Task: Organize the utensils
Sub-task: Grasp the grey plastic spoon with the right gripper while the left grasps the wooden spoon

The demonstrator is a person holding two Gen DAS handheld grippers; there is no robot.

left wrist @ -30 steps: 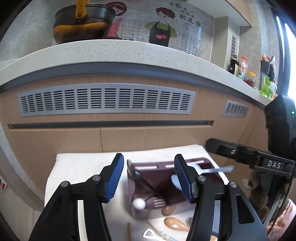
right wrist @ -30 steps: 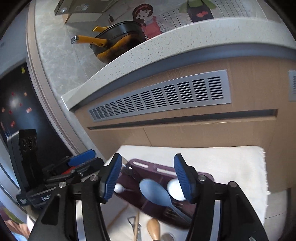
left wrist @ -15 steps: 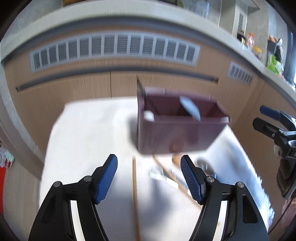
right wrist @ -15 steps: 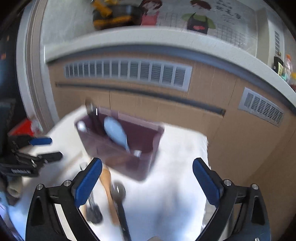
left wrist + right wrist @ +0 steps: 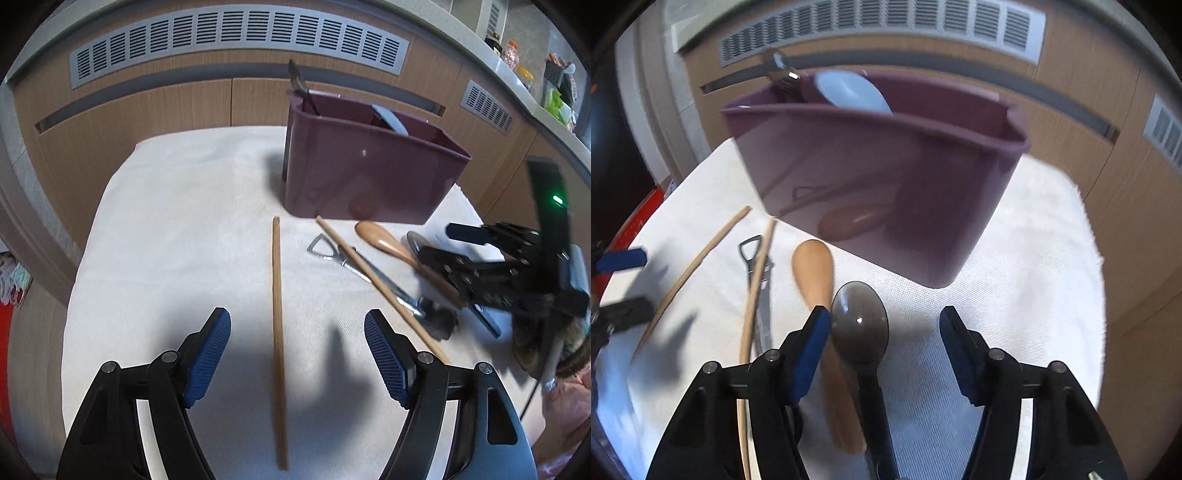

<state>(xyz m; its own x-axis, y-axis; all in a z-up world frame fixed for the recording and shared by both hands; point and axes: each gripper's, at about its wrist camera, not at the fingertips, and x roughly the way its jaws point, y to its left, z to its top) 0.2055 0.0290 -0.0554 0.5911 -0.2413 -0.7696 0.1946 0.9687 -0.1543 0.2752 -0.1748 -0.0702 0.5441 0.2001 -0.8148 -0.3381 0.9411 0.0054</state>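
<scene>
- Blue-padded left gripper (image 5: pixel 297 350): jaws apart, just been widening, gripping nothing; wooden chopstick (image 5: pixel 277 288) lying lengthwise between the pads, touched by neither.
- Blue-padded right gripper (image 5: pixel 882 334): jaws apart after just narrowing, clamping nothing; dark spoon (image 5: pixel 860 325) bowl lying between the pads, close against the left pad, clear gap to the right pad; contact with the left pad hard to tell.
- Wooden spoon (image 5: pixel 813 273) flat on the cloth, just left of the dark spoon, handle running under the left finger.
- Second chopstick (image 5: pixel 373 277) lying diagonally to the right of the first, crossing a metal tool with a triangular loop end (image 5: pixel 325 249).
- Maroon utensil bin (image 5: pixel 365 173) upright on the cloth beyond all loose pieces; pale blue spoon (image 5: pixel 851 92) and dark utensils (image 5: pixel 301 86) poking above its rim.
- White cloth (image 5: pixel 177 221) under everything.
- Wooden cabinet front with grey vent grille (image 5: pixel 236 37) behind.
- Right gripper body seen at the right edge in the left wrist view, low over the utensils.
</scene>
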